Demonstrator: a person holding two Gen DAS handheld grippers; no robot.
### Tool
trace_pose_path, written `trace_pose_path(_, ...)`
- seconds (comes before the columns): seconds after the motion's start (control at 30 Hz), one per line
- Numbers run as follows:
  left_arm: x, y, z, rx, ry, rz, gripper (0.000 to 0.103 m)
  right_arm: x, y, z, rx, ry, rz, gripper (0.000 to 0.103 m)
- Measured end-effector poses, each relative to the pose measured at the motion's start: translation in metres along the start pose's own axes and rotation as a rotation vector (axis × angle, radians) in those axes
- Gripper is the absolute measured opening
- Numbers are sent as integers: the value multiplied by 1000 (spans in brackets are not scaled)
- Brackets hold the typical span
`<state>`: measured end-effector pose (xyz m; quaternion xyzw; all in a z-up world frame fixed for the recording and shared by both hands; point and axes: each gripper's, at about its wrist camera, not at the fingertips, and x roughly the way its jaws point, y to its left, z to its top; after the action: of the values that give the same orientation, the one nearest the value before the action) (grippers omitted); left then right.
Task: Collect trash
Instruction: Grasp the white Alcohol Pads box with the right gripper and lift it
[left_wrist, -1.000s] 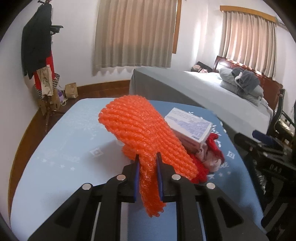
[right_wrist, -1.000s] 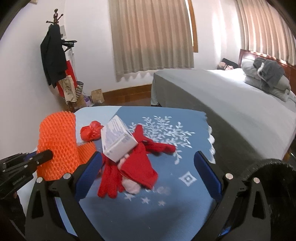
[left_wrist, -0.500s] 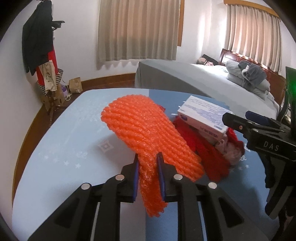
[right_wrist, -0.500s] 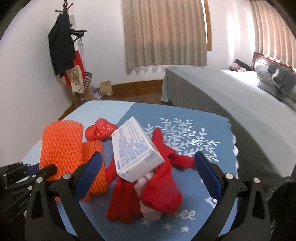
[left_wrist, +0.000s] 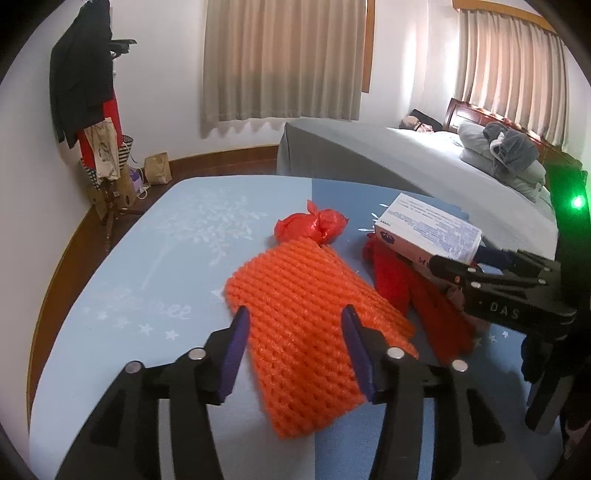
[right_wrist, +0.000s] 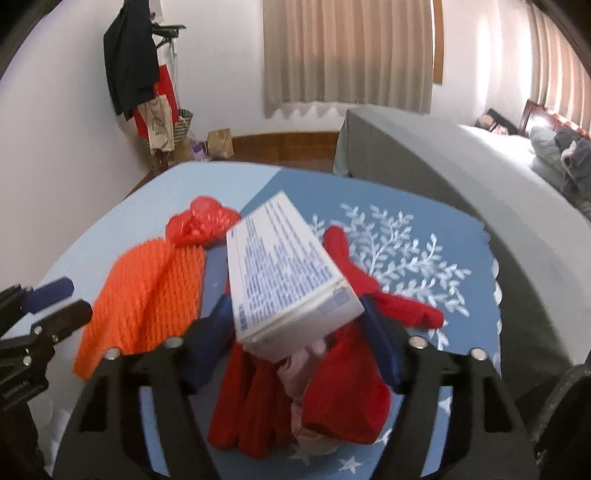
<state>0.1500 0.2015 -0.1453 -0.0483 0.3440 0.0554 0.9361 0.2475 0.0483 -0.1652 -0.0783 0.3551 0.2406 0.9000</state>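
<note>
An orange foam net (left_wrist: 310, 325) lies flat on the blue tablecloth (left_wrist: 147, 280); it also shows in the right wrist view (right_wrist: 147, 295). My left gripper (left_wrist: 295, 343) is open just above its near end, not holding it. A white printed box (right_wrist: 284, 273) rests tilted on red gloves (right_wrist: 332, 387). My right gripper (right_wrist: 295, 332) has its jaws on either side of the box's near end; whether they press it is unclear. The box also shows in the left wrist view (left_wrist: 424, 229). A crumpled red bag (left_wrist: 310, 227) lies beyond the net.
A grey bed (left_wrist: 406, 162) stands beyond the table's far edge. A coat rack with clothes (left_wrist: 88, 103) and a paper bag (left_wrist: 157, 168) stand on the floor at the back left. The right gripper's body (left_wrist: 509, 295) crosses the left view.
My left gripper has opened and let the orange net drop flat on the cloth. My right gripper has moved forward and narrowed around the white box.
</note>
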Motion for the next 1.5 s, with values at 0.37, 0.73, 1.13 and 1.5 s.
trace_pose_path(0.37,1,2,-4,-2,5,-1,55,-29,-2,-18,63,15,5,69)
trace_pose_path(0.73,-3,2,-1,-2,-9,15,57,-20,8,-8,-7,-35,-17,86)
trace_pose_path(1.13,-2,5,-5,-12,2,20,57,-23,12,-16,26,-3,96,63)
trace_pose_path(1.5,-4,5,-5,-17,-4,20,57,-13,11,-15,53,30,151,33)
